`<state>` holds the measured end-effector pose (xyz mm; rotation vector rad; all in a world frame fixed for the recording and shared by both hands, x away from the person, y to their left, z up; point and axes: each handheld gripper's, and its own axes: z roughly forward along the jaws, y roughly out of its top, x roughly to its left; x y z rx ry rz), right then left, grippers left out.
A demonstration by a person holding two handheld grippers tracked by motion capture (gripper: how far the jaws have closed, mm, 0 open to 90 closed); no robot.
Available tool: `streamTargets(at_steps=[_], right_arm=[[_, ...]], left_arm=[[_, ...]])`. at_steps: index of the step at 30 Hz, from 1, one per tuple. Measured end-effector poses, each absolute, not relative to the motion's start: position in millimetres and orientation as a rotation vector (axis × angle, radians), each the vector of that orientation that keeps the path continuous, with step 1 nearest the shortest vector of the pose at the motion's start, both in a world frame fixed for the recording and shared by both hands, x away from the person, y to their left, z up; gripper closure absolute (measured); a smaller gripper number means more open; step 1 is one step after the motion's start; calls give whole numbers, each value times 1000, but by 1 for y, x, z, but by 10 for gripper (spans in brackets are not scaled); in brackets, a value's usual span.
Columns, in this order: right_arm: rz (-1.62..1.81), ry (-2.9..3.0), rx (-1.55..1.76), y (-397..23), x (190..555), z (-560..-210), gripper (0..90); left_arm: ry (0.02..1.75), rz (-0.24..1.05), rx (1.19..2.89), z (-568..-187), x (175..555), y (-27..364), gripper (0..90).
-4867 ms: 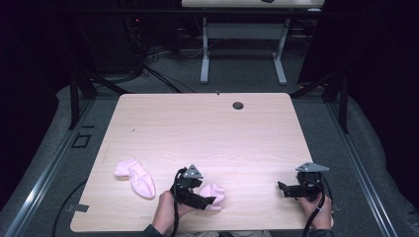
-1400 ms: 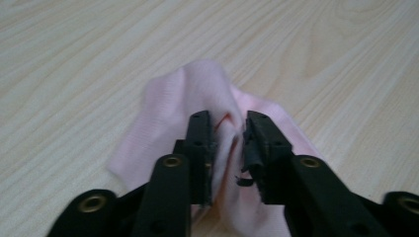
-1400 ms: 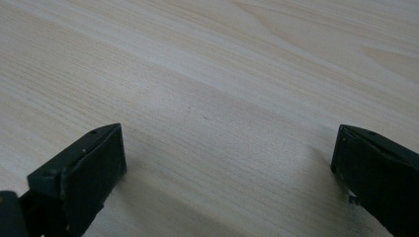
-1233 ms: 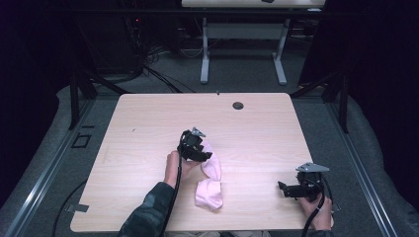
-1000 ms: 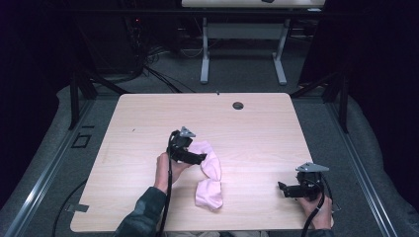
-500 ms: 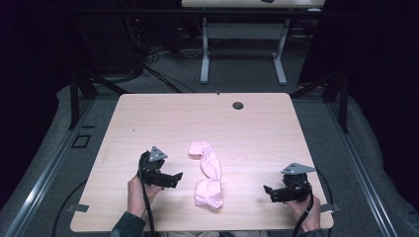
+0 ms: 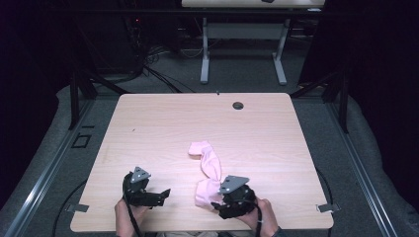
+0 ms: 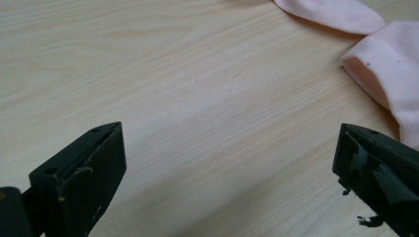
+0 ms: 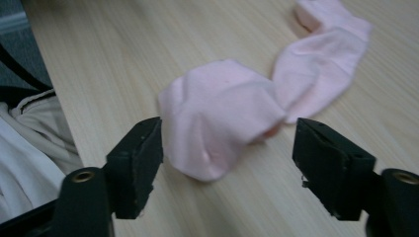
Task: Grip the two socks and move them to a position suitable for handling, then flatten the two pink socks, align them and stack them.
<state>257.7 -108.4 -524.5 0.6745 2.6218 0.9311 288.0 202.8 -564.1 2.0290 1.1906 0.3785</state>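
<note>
Two pink socks (image 7: 207, 170) lie end to end on a wooden table (image 7: 163, 123), in a crooked line running from the table's middle toward the person's edge. Left first: the left gripper (image 7: 157, 195) sits near the front edge, jaws spread wide with bare wood between them, well apart from the socks, whose ends appear at the upper right of the left gripper view (image 8: 385, 74). Farther right, the right gripper (image 7: 220, 206) is just beside the near sock's rounded end; its jaws have just been closing and now stand part-way open, one on each side of that end (image 9: 217, 118), with the pads not yet pressing. The likely trouble is a shallow pinch: the jaws may catch only the top layer of soft cloth, so the sock slips free when lifted, or the near sock drags the touching far sock along and spoils the line. Sliding the lower jaw could also just push the sock away.
</note>
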Motion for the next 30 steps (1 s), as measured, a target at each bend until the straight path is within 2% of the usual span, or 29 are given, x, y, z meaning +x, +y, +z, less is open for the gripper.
streamTargets(at_steps=[1,2,3,5,7,13,17,23,29,30], right_arm=[[931,2622,675,-108,258,-525,378],[891,2646,619,-93,256,-531,469],[891,2646,619,-93,256,-531,469],[841,2697,573,-77,259,-543,552],[819,2700,570,-75,261,-546,559],[822,2719,598,-74,268,-564,821],[865,2742,649,-79,271,-562,839],[1154,2750,820,-103,280,-541,839],[1358,2698,898,-122,285,-519,837],[1413,2694,919,-125,286,-517,837]], left_arm=[[1187,378,2028,-565,287,203,0],[1193,371,2018,-567,285,202,0],[1193,371,2018,-567,285,202,0],[1184,368,2024,-568,284,200,0],[1183,363,2022,-569,283,199,0],[1156,342,2042,-572,277,192,1],[1131,333,2043,-571,274,189,2],[1051,311,2038,-567,272,178,19],[938,206,2054,-566,278,153,90],[900,171,2058,-566,281,144,141]])
